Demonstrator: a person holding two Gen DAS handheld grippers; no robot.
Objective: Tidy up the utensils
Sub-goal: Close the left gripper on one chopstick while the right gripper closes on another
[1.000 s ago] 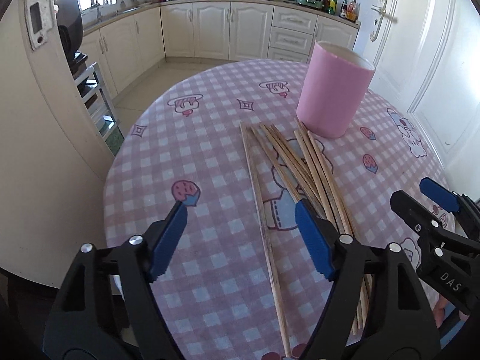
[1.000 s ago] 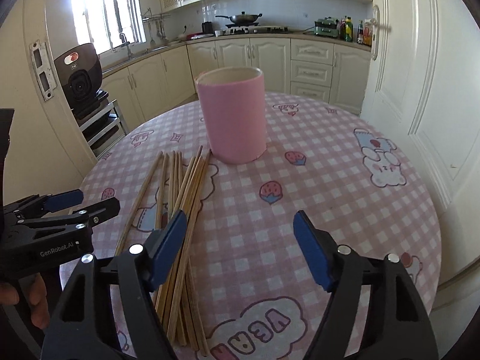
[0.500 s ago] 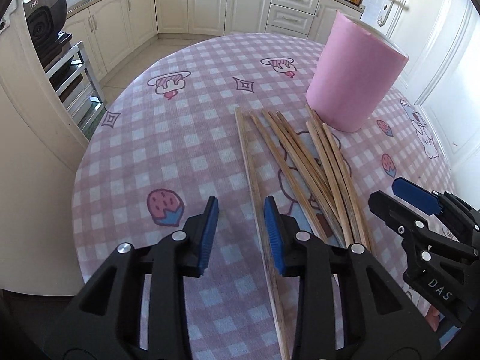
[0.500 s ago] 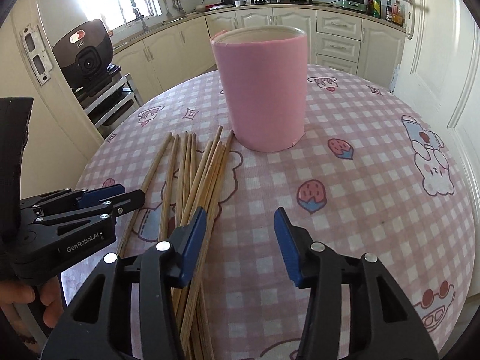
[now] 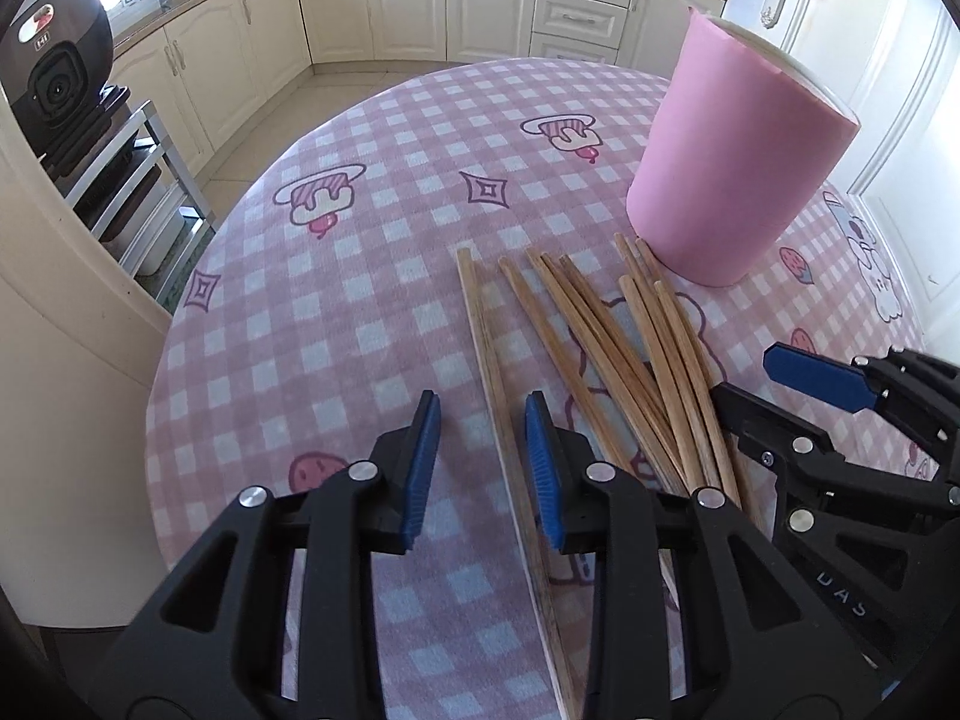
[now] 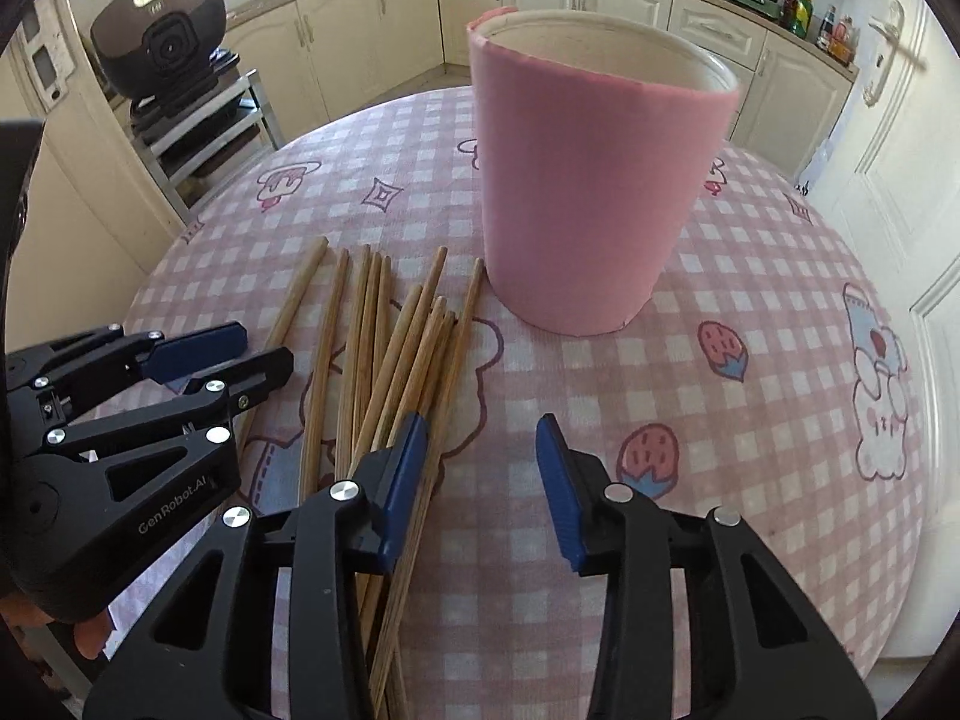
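Both grippers' jaws have just been closing: the left gripper [image 5: 483,456], unclosed, is straddling one chopstick [image 5: 480,324] on the bench [image 5: 336,276] beside the cup [image 5: 732,168], while the right gripper [image 6: 480,468], apparently empty, risks scattering the pile [image 6: 384,360].

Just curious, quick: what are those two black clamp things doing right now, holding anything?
Left gripper: open, jaws just closing around one chopstick, not gripping.
Right gripper: open, jaws just closing, nothing between them.

On the table [image 5: 336,312] before me, the chopsticks [image 5: 606,348] lie fanned, their far ends near the cup [image 5: 732,162]. The cup stands behind them, to their right.
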